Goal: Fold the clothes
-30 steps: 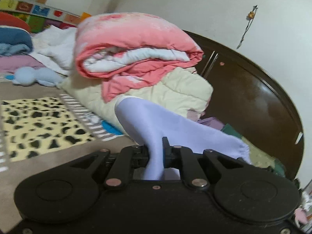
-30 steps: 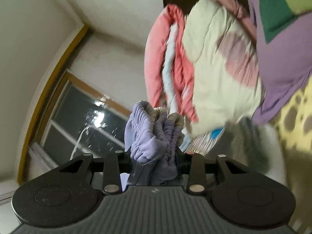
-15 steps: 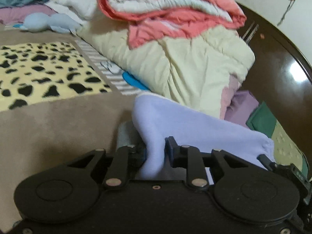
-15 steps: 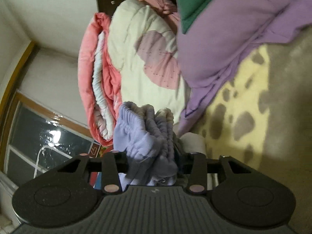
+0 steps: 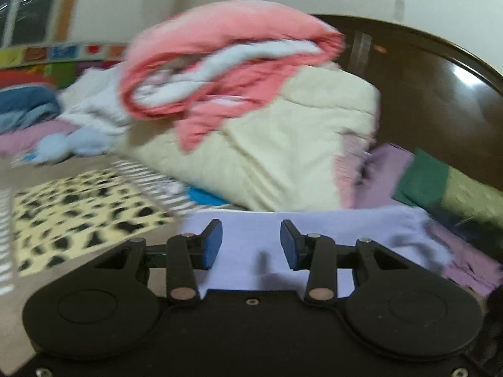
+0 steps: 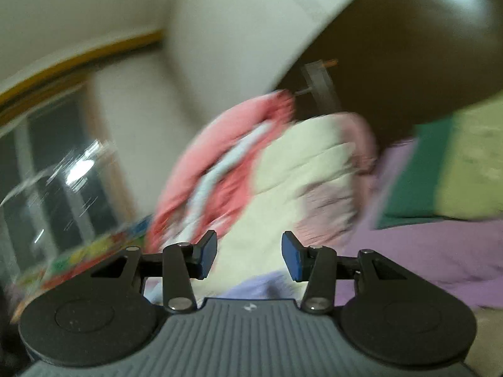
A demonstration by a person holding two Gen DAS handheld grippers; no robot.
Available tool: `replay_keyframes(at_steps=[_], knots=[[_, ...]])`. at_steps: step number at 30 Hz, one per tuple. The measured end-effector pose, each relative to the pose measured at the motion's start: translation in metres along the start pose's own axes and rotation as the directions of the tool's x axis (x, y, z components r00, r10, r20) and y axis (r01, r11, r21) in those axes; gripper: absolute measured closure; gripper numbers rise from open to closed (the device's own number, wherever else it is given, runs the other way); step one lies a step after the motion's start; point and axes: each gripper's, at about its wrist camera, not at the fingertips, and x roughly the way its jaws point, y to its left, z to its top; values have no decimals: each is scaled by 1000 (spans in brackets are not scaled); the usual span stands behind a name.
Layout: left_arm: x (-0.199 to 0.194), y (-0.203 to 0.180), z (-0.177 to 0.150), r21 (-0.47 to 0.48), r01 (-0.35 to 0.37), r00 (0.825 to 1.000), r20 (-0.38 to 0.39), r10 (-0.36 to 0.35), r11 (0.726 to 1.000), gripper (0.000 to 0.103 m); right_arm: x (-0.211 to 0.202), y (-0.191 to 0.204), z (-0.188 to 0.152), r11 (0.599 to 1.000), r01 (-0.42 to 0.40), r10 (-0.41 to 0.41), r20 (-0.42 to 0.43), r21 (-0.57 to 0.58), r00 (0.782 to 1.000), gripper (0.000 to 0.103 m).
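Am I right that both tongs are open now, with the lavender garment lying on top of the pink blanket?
Not quite. Both the left tongs and the right tongs are open, but the left wrist view shows the lavender garment lying low on the bed, in front of the cream quilt. The pink blanket sits on top of that quilt.

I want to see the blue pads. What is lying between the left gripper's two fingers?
In the left wrist view, the left gripper is open, and the flat lilac garment lies below the gap between its fingers. Nothing is pinched.
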Motion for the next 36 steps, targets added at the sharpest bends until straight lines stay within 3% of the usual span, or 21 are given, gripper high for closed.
replay_keyframes(at_steps=[3,5,10,13,17,21,23,25,27,32,36], knots=[[31,-17,-16,58,-3,998,-68,7,998,64,34,-6,-25,999,39,-42,-206,-19,978,57],[51,-25,-33,156,-39,990,-126,59,987,63,39,-12,-31,998,61,-64,-219,-23,974,57],[44,-21,-29,137,-63,989,-126,81,989,61,46,-11,-34,996,63,-76,-229,-62,970,58],[18,-24,-29,130,-86,991,-94,99,988,48,37,-5,-29,998,56,-61,-218,-27,974,58],[-27,-18,-29,-10,-101,992,-81,100,995,43,12,3,-19,998,48,-39,-201,41,979,47],[-75,-27,-33,-108,-117,990,-87,108,987,31,-13,19,-18,995,45,-22,-225,95,974,37],[-98,-35,-33,-139,-133,988,-94,121,981,26,-24,24,-16,990,44,-5,-269,138,963,28],[-119,-45,-31,-149,-145,986,-101,131,978,17,-33,30,-12,985,42,12,-307,169,952,8],[-143,-56,-27,-153,-163,984,-91,150,975,8,-43,45,-3,990,43,7,-348,136,937,0],[-185,-78,-15,-110,-250,968,-47,246,962,0,-81,72,16,997,27,5,-404,73,915,0],[-211,-92,-10,-64,-318,948,-13,318,946,0,-102,86,33,997,72,-69,-453,-12,889,0]])
